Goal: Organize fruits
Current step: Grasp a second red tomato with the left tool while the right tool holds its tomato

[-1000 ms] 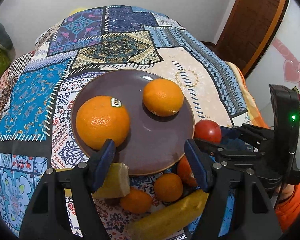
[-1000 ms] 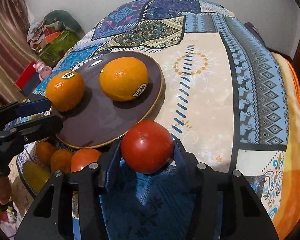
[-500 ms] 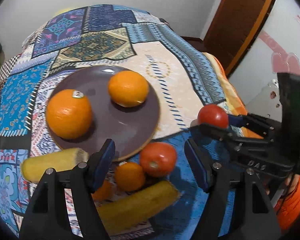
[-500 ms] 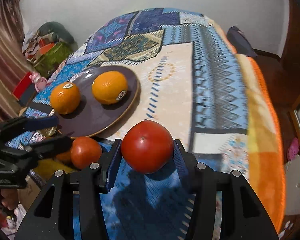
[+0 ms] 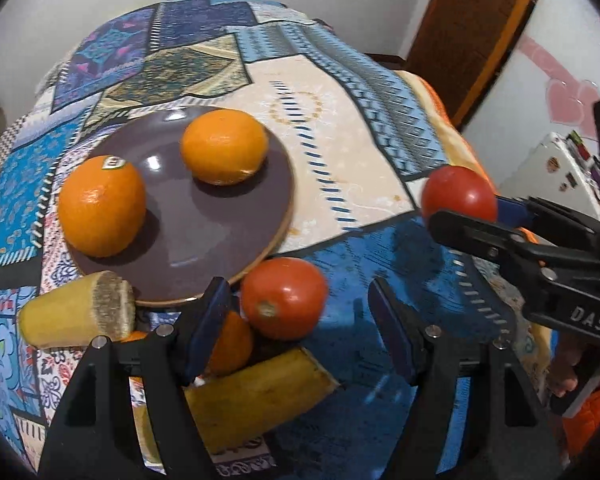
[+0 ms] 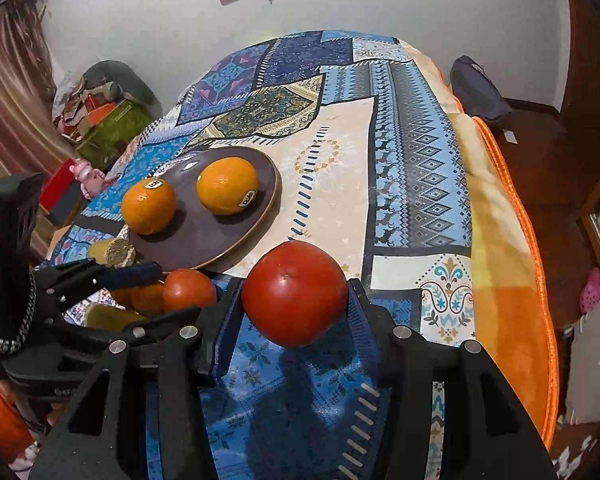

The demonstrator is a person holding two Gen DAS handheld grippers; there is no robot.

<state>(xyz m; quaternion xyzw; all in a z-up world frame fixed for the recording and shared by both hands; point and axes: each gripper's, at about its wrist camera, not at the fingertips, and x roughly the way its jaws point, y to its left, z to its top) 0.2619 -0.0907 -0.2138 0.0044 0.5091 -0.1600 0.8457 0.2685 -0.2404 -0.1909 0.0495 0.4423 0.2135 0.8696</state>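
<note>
Two oranges, two tomatoes.

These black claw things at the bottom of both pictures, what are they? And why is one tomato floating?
They are grabbing tools, one in each of a person's hands, with a camera on each looking along its fingers. One picture comes from the left tool, the other from the right tool. The floating tomato is squeezed in the right tool, lifted off the blanket. The left tool is open and holds nothing. On the blanket sits a plate with two oranges. Beside it lie another tomato, small oranges and yellow pieces.
</note>
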